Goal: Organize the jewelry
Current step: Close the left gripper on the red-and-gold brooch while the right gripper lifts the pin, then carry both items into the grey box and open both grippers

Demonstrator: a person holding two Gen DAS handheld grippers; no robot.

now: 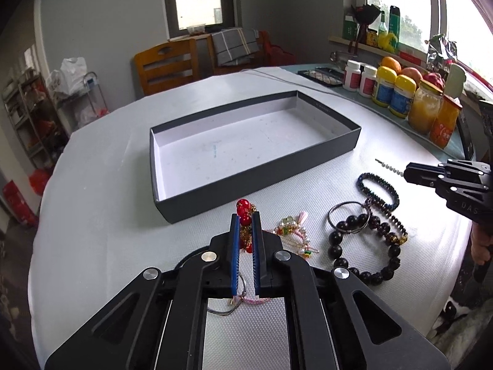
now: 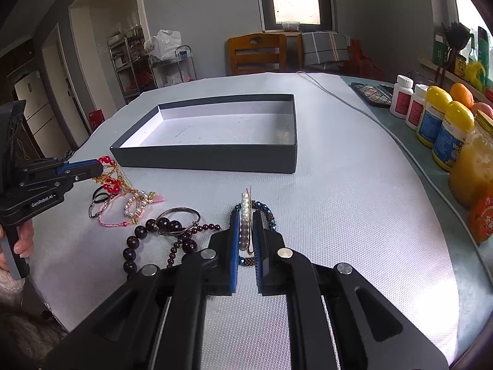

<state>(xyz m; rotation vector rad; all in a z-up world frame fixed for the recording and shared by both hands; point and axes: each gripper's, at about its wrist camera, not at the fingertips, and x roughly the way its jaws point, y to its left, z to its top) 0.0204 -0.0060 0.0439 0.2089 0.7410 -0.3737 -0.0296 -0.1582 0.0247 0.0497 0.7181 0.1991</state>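
Note:
My left gripper [image 1: 245, 215] is shut on a red-bead and gold-chain piece [image 1: 243, 208], held just above the white tablecloth; the right wrist view shows the chain [image 2: 111, 182] trailing down from it. My right gripper [image 2: 245, 215] is shut on a pearl hairpin [image 2: 245, 212], whose tip pokes out past the fingers [image 1: 389, 166]. The empty dark box [image 1: 308, 160] with a white floor lies beyond both grippers. On the cloth between them lie a black bead bracelet [image 1: 382, 265], a blue bead bracelet [image 1: 377, 191], a metal bangle [image 1: 348, 217] and a pearl-and-pink hair piece [image 1: 292, 231].
Bottles, jars and fruit [image 2: 446, 129] line the table's right edge. A grey cable [image 2: 354, 104] runs along the cloth past the box. A wooden chair [image 1: 166, 64] stands behind the table. A pink cord bracelet [image 2: 114, 219] lies near my left gripper.

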